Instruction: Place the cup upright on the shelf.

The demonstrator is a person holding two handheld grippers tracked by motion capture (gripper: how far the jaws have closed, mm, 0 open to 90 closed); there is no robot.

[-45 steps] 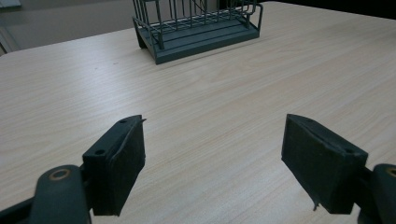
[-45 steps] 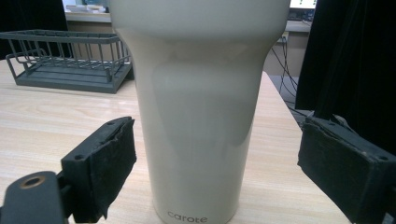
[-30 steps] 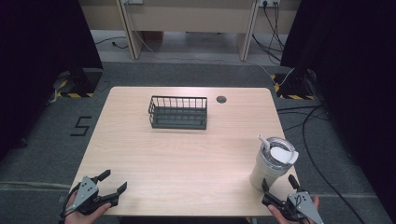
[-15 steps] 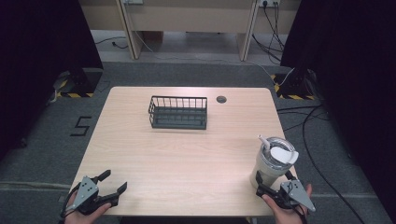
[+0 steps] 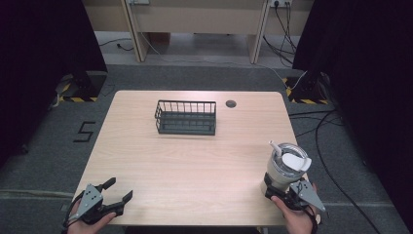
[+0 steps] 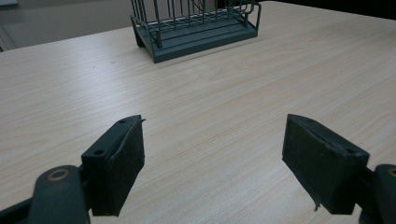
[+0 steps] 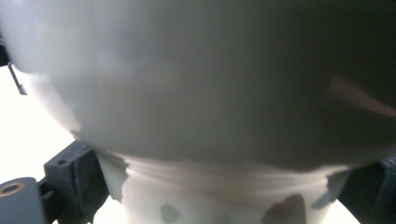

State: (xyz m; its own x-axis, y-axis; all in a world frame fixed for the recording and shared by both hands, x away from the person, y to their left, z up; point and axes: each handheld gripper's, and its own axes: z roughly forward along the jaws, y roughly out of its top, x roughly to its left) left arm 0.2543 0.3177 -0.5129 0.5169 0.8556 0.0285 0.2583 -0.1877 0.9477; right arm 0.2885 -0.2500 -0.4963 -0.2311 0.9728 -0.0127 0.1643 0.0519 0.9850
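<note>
Right gripper [image 5: 281,191] advanced — jaws now flank tumbler [image 5: 285,165] base.

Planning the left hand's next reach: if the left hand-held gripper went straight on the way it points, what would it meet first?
Probably the wire basket. The left hand-held gripper is open over bare table, and the basket lies ahead, slightly left of centre, so it might graze past.

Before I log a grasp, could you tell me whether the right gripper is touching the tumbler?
Cannot tell. In the right gripper view the tumbler sits between both jaws of the right gripper, but blur hides any contact.
</note>
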